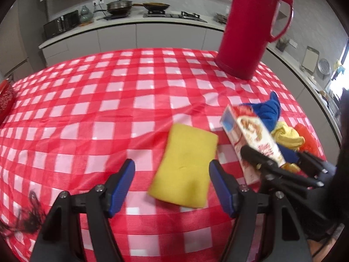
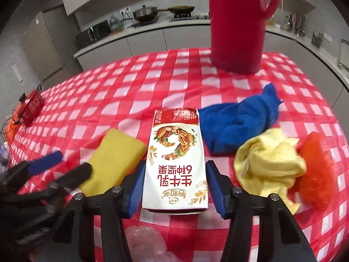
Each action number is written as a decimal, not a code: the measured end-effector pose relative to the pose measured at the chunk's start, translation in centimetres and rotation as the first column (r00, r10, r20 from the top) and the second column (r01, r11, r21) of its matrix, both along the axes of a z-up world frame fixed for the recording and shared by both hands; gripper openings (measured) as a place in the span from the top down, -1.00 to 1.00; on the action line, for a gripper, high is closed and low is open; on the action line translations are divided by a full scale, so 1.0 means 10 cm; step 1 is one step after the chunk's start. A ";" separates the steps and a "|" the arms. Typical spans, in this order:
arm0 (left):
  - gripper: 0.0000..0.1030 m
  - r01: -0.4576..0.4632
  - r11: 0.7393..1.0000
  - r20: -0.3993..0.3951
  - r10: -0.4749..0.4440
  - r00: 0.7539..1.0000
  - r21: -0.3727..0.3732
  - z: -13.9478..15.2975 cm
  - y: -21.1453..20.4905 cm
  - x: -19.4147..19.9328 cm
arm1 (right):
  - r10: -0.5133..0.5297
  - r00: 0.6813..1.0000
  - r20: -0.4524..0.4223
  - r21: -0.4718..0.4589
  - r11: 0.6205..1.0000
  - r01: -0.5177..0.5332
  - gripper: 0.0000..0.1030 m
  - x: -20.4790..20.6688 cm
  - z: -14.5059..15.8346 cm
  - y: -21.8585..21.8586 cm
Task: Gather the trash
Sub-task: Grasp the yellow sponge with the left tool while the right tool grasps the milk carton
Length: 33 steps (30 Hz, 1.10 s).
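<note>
Milk carton (image 2: 175, 163) lies flat on the red and white checked tablecloth (image 2: 130, 83), right between the blue fingers of my right gripper (image 2: 175, 187). The fingers are spread wide on each side of the carton. The left one looks very close to its edge, but I cannot tell if it touches. My left gripper (image 1: 172, 185) is open too, with a yellow sponge (image 1: 187, 166) in the gap between its fingers. The sponge sits just left of the carton. To the right of the carton is a blue cloth (image 2: 237, 124). Nearer to me on that side is a crumpled yellow cloth (image 2: 270, 166), and an orange mesh thing (image 2: 318, 170) touches it. A tall red jug (image 2: 237, 24) stands at the far side of the table. A red box (image 2: 31, 107) sits far off at the left edge.
</note>
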<state>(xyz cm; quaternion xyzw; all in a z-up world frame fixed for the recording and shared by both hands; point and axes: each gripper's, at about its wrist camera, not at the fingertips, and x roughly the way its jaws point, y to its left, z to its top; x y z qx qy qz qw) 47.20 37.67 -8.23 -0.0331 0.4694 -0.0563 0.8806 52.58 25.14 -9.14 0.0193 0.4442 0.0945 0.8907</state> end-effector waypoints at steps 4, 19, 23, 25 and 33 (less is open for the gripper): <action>-0.39 0.020 1.000 -0.034 -0.020 0.999 0.001 -0.11 -0.08 0.06 | -0.010 1.000 -0.004 0.004 1.000 0.010 -0.09 -0.04 0.02 -0.11; -0.14 0.040 0.998 -0.059 -0.037 0.998 0.051 -0.38 -0.21 0.14 | 0.005 0.998 -0.061 0.021 1.000 -0.003 -0.10 -0.02 -0.19 -0.18; -0.03 0.029 0.999 -0.040 -0.027 0.999 0.029 -0.33 -0.18 0.11 | 0.013 0.998 -0.057 0.023 1.000 -0.012 -0.09 -0.01 -0.19 -0.16; -0.01 0.019 1.000 -0.015 -0.019 1.000 0.012 -0.25 -0.15 0.07 | 0.010 0.999 -0.038 0.044 0.999 -0.008 -0.07 -0.04 -0.14 -0.19; -0.01 0.024 0.999 0.040 -0.023 0.999 -0.030 0.07 -0.18 0.01 | -0.030 0.999 0.040 0.063 0.998 0.028 -0.06 -0.22 0.19 -0.41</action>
